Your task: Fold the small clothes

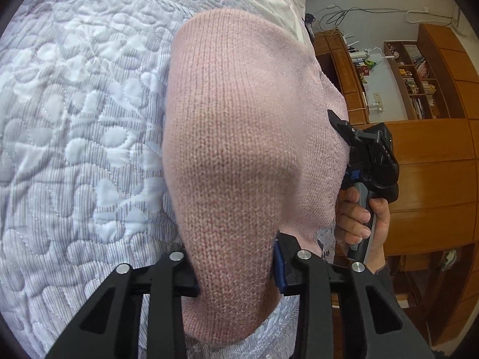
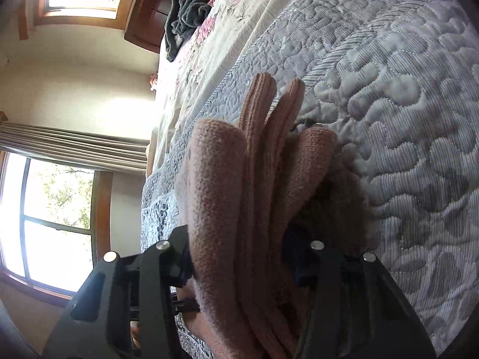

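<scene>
The pink knitted sweater was held up off the quilted bedspread between both tools, hanging as a thick, already doubled bundle rather than lying flat. The left gripper was clamped on one bulging end of the knit, its jaws spread only as far as the wad of fabric forced them. The right gripper was likewise closed around the other end, where the garment showed as several stacked folds standing edge-on between the jaws. In the left view the right tool was visible at the far edge of the sweater, with the person's hand wrapped around its handle.

The main risk from here was the stack coming apart. The layers at the right end were loose rolls, not pressed flat, so an inner fold could slide out if that grip eased or the two tools pulled apart unevenly. A slack, heavy knit would also sag in the middle, and lowering it carelessly would let the belly land first and crumple the fold. How deep the right jaws sat on the innermost layer was hard to judge, since the fabric hid the pads. Setting it down near the floral sheet at the quilt's edge could also snag it on the seam.
</scene>
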Demonstrator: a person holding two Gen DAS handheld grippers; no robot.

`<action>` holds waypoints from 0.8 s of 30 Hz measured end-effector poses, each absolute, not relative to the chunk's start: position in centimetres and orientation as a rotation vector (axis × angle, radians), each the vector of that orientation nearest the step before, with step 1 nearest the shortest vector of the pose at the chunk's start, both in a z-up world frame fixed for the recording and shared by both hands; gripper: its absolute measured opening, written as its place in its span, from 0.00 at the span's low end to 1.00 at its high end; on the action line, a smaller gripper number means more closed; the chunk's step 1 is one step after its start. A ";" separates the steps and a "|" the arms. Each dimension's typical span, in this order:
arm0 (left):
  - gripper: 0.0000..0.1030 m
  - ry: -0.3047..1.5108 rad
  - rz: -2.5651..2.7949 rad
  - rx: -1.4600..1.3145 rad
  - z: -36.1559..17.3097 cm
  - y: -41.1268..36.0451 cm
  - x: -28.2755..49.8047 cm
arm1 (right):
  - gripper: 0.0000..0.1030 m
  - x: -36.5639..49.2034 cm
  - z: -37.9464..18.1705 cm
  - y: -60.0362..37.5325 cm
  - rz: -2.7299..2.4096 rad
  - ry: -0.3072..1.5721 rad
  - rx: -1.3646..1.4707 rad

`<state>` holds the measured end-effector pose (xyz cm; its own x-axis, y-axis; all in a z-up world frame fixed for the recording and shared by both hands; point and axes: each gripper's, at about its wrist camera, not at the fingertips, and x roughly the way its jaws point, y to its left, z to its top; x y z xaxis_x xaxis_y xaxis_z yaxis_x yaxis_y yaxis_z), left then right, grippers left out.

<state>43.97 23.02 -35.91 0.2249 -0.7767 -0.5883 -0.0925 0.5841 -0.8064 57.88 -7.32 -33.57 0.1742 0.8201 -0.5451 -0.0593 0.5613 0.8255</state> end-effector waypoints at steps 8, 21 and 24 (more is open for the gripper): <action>0.32 1.207 -0.515 -0.796 -31.0 28.2 38.3 | 0.45 54.0 -31.2 -1.1 0.831 1.255 0.790; 0.54 1.362 -0.196 -0.857 -37.8 38.2 24.8 | 0.66 44.9 -38.1 10.1 0.832 1.478 0.686; 0.57 1.271 -0.132 -0.795 -35.1 38.8 24.0 | 0.75 44.0 -34.9 6.9 0.794 1.370 0.716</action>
